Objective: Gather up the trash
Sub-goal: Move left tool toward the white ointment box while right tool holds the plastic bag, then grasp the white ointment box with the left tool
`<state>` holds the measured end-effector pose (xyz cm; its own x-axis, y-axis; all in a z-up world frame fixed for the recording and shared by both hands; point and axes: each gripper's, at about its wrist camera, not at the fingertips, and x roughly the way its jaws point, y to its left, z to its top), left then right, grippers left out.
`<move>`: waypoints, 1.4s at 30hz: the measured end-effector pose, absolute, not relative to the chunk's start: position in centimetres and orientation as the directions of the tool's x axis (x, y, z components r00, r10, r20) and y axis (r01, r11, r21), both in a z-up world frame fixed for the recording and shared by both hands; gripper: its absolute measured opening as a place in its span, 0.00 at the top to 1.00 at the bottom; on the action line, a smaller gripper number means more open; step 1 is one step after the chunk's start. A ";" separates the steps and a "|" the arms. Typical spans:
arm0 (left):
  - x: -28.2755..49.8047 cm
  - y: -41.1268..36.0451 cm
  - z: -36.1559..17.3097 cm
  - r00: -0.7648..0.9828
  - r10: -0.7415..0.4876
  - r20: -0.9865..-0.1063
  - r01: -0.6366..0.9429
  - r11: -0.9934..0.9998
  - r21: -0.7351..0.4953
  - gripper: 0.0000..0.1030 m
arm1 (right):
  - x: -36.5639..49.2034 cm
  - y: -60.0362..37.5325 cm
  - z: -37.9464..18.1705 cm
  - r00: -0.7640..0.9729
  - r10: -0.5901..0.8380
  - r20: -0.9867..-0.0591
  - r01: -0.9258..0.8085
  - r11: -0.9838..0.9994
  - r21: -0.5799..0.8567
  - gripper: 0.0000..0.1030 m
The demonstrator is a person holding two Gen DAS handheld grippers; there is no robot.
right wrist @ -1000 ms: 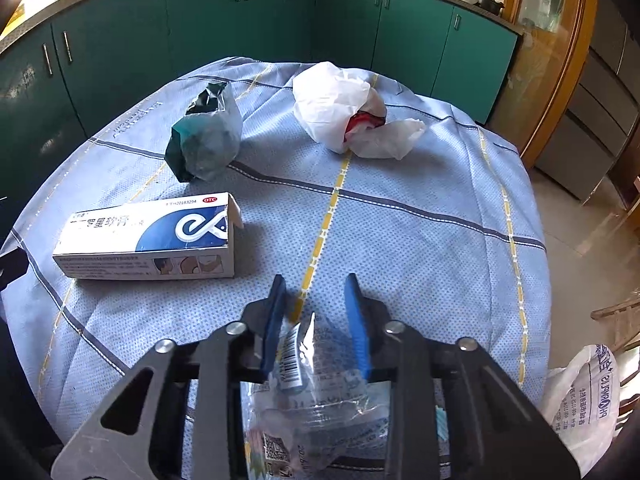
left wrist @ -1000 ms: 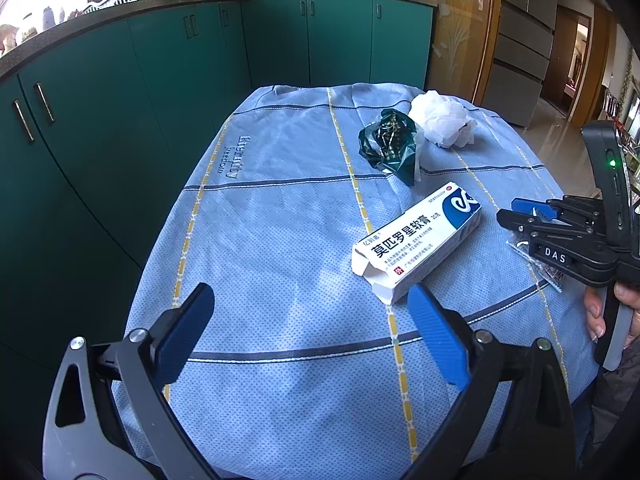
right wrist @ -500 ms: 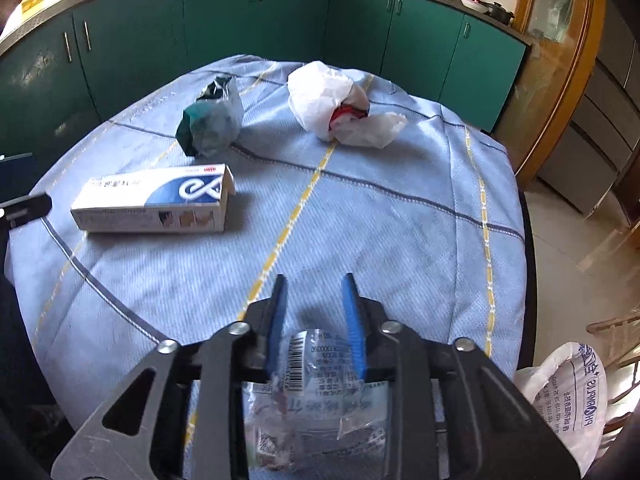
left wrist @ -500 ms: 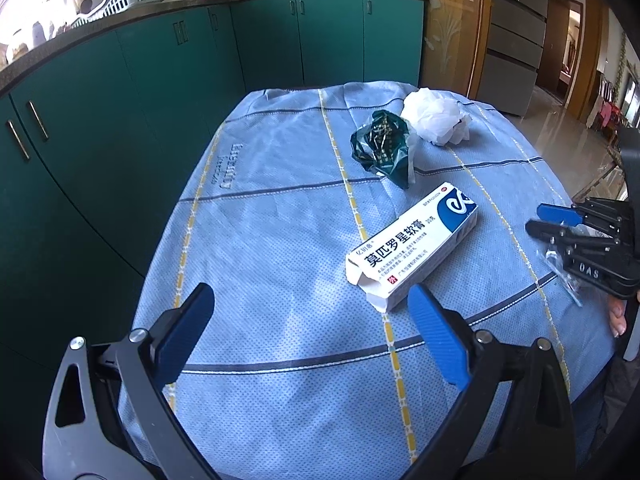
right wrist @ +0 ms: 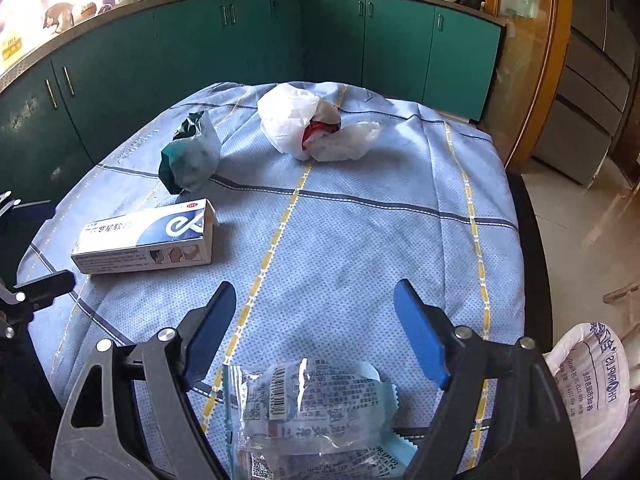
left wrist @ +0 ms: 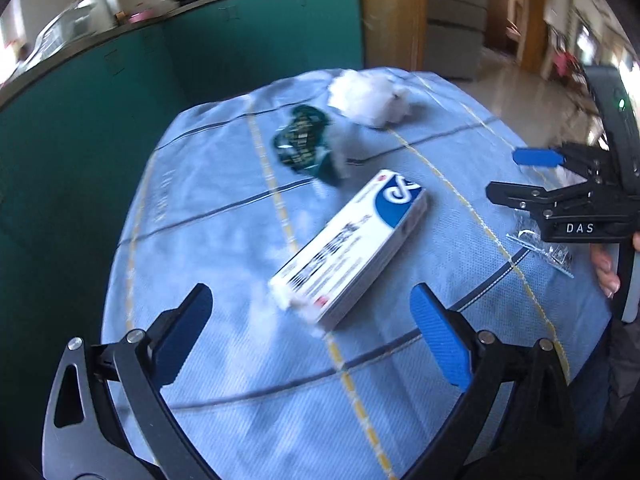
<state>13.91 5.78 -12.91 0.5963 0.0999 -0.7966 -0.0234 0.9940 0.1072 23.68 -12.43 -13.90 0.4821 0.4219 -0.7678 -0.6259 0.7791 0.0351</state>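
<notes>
1. My right hand-held gripper (right wrist: 314, 330) was spread wide and pinching nothing. The clear printed wrapper (right wrist: 316, 412) lay loose between its arms, at 6 o'clock in its own view and behind the blue pads, near the counter's front edge.
2. My left hand-held gripper (left wrist: 310, 334) was spread wide too, with nothing between its pads.
3. The ointment box (left wrist: 352, 246) lay on the blue tablecloth (left wrist: 192, 248) straight ahead of the left one, at about 12 o'clock. Its long axis ran from 7 toward 1 o'clock, with the torn flap end nearest me. From the right wrist view the same box sat off at 10 o'clock, so I judged the left hand nearer to it.
4. The left one hung above the cloth, tilted down toward the box, and its view was blurred. The right one sat low at the cloth's edge.
5. Farther back lay the crumpled green packet (right wrist: 192, 156) at 11 o'clock and the white plastic bag (right wrist: 316, 128) at 12 o'clock.
6. A white sack (right wrist: 592, 380) stood off the counter at 4 o'clock, probably the place for the trash.
</notes>
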 end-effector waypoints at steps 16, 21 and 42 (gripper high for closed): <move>17.0 4.3 -15.9 0.508 0.051 -0.860 0.027 0.997 0.075 0.16 | 22.8 -14.4 -14.8 0.440 0.393 -0.808 -0.671 0.741 -0.005 0.14; 16.6 5.2 -16.0 0.500 0.004 -0.866 -0.008 1.000 0.001 0.39 | 21.3 -16.1 -15.6 0.394 0.400 -0.828 -0.703 0.711 0.009 0.14; 13.2 3.8 -13.8 0.559 0.008 -0.829 -0.016 1.000 0.000 0.56 | 20.6 -13.7 -14.1 0.476 0.496 -0.726 -0.710 0.704 0.015 0.44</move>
